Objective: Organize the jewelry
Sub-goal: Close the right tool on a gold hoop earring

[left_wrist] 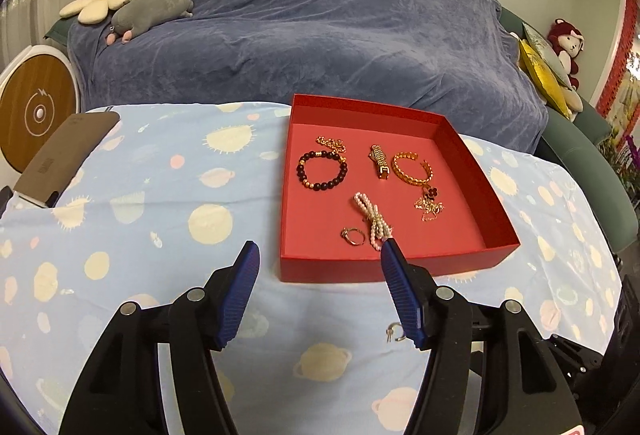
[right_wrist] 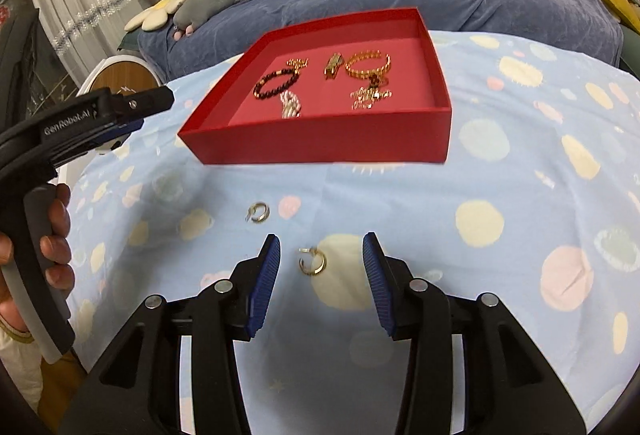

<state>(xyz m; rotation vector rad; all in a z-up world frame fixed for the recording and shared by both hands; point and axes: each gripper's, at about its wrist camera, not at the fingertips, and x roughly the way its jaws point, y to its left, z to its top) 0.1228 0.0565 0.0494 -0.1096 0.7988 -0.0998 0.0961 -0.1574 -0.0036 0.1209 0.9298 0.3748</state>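
Note:
A red tray (left_wrist: 396, 267) (right_wrist: 320, 147) on the blue patterned cloth holds a dark bead bracelet (left_wrist: 322, 171), a gold bangle (left_wrist: 412, 171), a gold clasp piece (left_wrist: 380, 163), a pearl strand (left_wrist: 372, 219), a ring (left_wrist: 353, 236) and gold chains (left_wrist: 430, 209). Two gold hoop earrings lie on the cloth in front of the tray: one (right_wrist: 313, 261) between my right gripper's open fingers, the other (right_wrist: 258, 213) farther left. My right gripper (right_wrist: 321, 247) is open and empty. My left gripper (left_wrist: 318, 249) is open and empty, before the tray's near wall; it also shows in the right wrist view (right_wrist: 136, 115).
A blue-covered sofa (left_wrist: 320, 27) with plush toys stands behind the table. A grey flat object (left_wrist: 60, 155) lies at the table's far left. A round wooden-faced device (left_wrist: 36, 115) stands left of it. An earring (left_wrist: 394, 333) lies under my left gripper.

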